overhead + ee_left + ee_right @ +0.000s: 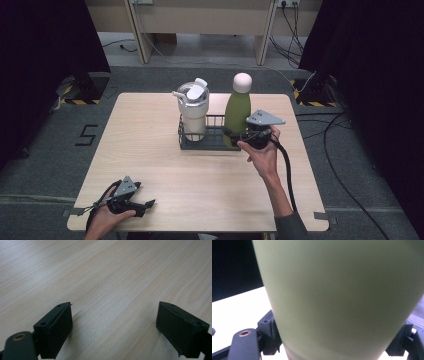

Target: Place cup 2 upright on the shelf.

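Green bottle in wire rack, beside white tumbler

I see a pale wood-grain surface carrying a dark wire basket near its far middle, with my left gripper resting on its near left corner, while the surface itself stands on grey carpeted floor.

Green bottle — matt, smooth; table — wood-grain.
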Tool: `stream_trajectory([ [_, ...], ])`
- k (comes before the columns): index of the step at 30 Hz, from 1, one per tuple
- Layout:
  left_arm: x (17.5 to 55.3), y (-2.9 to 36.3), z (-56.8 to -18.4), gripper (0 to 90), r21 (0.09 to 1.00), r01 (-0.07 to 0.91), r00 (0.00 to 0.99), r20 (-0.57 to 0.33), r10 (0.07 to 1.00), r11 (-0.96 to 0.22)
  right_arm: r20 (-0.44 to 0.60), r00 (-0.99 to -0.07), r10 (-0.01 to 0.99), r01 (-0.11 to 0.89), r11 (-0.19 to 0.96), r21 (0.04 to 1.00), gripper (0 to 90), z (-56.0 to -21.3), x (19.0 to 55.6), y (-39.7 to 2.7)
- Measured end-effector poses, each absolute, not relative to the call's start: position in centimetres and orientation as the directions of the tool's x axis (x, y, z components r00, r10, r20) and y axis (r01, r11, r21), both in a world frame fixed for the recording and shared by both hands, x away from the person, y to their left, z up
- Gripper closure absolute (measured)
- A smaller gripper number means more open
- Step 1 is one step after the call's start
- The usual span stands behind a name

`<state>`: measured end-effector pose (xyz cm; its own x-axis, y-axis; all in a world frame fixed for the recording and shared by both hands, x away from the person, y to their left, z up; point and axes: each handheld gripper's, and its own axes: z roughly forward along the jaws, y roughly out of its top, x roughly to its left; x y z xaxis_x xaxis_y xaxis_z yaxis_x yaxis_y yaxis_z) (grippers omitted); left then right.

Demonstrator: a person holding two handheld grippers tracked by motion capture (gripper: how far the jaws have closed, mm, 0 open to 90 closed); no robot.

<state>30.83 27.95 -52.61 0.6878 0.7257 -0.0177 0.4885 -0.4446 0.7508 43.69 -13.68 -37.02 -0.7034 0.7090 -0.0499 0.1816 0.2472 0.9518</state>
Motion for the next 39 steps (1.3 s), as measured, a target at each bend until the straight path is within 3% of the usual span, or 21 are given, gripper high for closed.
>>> stream_trajectory([
  [16, 30.8, 28.0, -52.6, 13.0, 0.750, 0.489, 0.688, -0.018, 0.726, -0.445, -0.027, -0.673, 0.740, 0.206, 0.222, 0.953, 21.0, -36.5, 48.0, -12.5],
  [39, 30.8, 27.9, -52.6, 13.1, 0.750, 0.490, 0.687, -0.019, 0.726, -0.444, -0.019, -0.654, 0.756, 0.238, 0.230, 0.944, 21.0, -39.2, 51.3, -10.9],
])
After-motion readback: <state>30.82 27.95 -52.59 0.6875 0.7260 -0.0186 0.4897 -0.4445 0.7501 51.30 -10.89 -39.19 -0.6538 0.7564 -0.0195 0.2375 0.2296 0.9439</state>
